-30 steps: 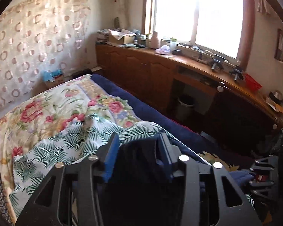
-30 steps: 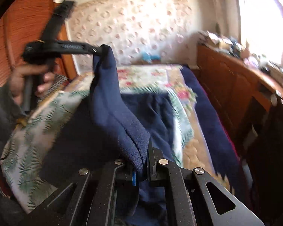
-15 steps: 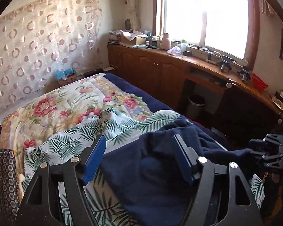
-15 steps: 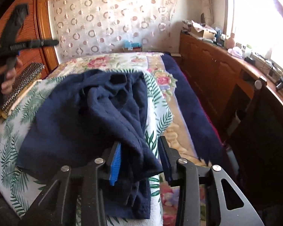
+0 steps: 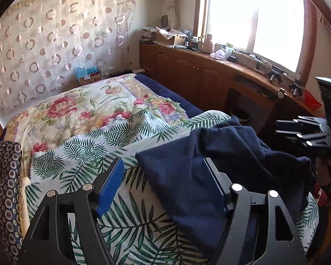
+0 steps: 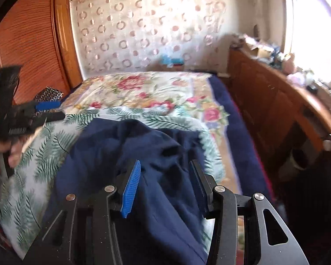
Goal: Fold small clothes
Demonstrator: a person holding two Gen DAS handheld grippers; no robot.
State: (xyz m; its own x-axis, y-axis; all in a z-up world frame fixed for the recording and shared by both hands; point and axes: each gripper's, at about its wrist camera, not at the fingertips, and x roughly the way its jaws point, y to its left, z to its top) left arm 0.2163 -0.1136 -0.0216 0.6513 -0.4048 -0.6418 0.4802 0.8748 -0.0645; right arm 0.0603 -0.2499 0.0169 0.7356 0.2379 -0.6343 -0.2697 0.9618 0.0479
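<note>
Navy fleece, a small dark-blue garment (image 5: 200, 172), lay rumpled on the palm-leaf sheet (image 5: 83, 154) at the near end of the bed, over the floral quilt (image 6: 147, 88). The left gripper (image 5: 163, 185) stood released, jaws wide, with one edge of the garment lying loosely between them. The right gripper (image 6: 165, 181) was opening, the cloth below and between its jaws but not pinched. To fold well, I judged, the bunched upper part should first be smoothed flat, then two matching corners taken at the hem and carried over evenly, both grippers moving together. No brand, label or legible writing showed on the garment or elsewhere.
</note>
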